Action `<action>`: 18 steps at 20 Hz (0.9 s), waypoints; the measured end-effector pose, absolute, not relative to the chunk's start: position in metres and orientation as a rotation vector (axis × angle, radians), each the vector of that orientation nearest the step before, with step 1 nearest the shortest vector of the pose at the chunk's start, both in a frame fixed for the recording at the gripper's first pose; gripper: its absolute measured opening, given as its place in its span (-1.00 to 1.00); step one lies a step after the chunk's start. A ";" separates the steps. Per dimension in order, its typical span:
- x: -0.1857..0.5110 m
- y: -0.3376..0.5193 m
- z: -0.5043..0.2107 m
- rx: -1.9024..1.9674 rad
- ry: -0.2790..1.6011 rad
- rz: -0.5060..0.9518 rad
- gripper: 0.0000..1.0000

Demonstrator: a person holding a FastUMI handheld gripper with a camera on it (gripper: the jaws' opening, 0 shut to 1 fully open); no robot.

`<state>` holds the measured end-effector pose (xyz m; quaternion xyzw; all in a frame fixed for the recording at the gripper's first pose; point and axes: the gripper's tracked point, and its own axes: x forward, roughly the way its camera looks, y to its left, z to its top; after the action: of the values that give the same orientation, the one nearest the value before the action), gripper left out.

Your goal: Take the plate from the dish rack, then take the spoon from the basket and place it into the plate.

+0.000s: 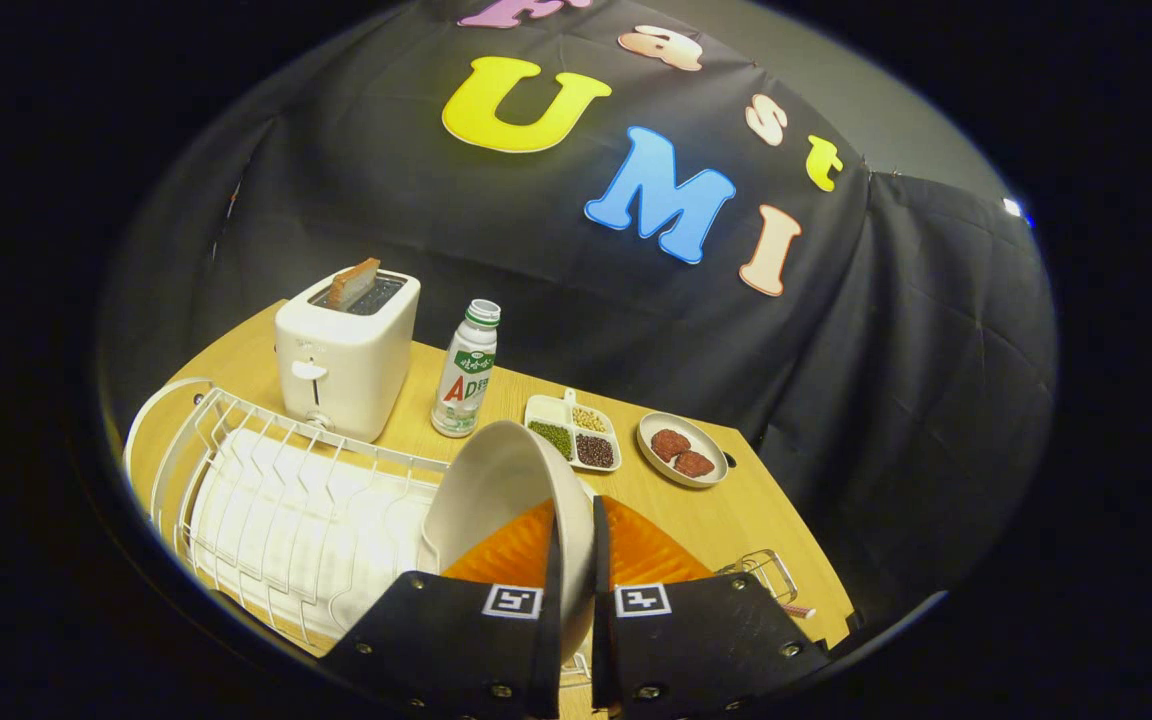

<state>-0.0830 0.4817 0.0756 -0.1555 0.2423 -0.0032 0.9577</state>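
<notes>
Gripper view: I have the plate pinched at its rim, lower centre of the frame. Both fingers of the gripper sit nearly together with the rim edge-on between them, one finger on each face as far as I can tell. Plate is upright and tilted, concave face toward the left of the frame.

Progress, my read:
- Step one is underway, not finished. Plate is gripped and looks raised above the dish rack, which fills the lower left. I can't tell whether its lower edge is fully clear of the wires (fingers hide that part).
- Plate is not yet set down anywhere.
- Spoon step untouched. A small wire basket sits lower right, just beyond the right finger. A thin pinkish handle pokes out beside it, maybe the spoon, too small to be sure.

Pose: gripper points forward and downward over the near table edge, fingers set vertically so the plate hangs on edge. Horizon rolls, table slopes down to the right, so I judge the hand is rotated somewhat.

Clutter beyond the plate, centre frame: toaster with a slice in it, bottle, divided dish of grains, small dish with two reddish pieces. All well apart from the fingers.
</notes>
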 end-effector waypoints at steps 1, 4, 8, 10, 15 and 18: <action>-0.081 0.482 0.077 -0.330 0.485 -0.007 -0.75; -0.082 0.489 0.084 -0.360 0.491 -0.017 -0.85; -0.083 0.492 0.109 -0.412 0.446 -0.044 -0.86; -0.087 0.485 0.115 -0.458 0.436 -0.066 -0.85; -0.095 0.475 0.146 -0.445 0.383 -0.102 -0.85; -0.108 0.469 0.156 -0.416 0.373 -0.107 -0.85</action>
<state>-0.1081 0.4693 0.1560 -0.2052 0.1841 -0.0527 0.9598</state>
